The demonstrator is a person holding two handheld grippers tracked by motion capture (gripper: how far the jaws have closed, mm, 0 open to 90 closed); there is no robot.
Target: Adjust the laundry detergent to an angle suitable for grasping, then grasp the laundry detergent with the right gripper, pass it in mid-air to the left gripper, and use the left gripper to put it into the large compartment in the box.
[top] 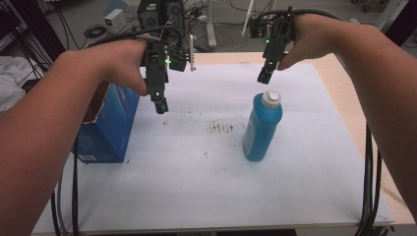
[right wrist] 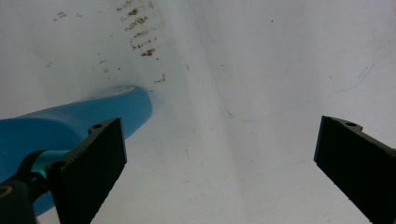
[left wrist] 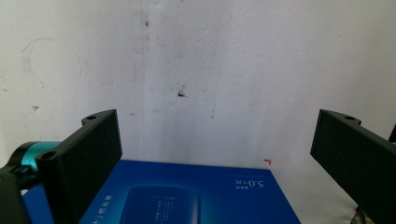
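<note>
A blue bottle [top: 262,129] with a white cap stands upright on the white mat [top: 206,196], right of centre. A blue box [top: 110,123] stands at the mat's left edge. My left gripper [top: 160,103] hangs just right of the box, above the mat, jaws wide apart and empty; in its own view the box top [left wrist: 187,196] lies below and between the jaws. My right gripper [top: 265,74] hovers above and just behind the bottle's cap, open with nothing held. In the right gripper view the bottle [right wrist: 70,128] lies behind the left jaw.
Brown stains [top: 220,128] mark the mat's middle. The wooden table edge [top: 354,108] runs along the right. Equipment and cables [top: 157,14] stand beyond the far edge, and white cloth [top: 12,83] lies off to the left. Black cables [top: 371,187] trail down at the right.
</note>
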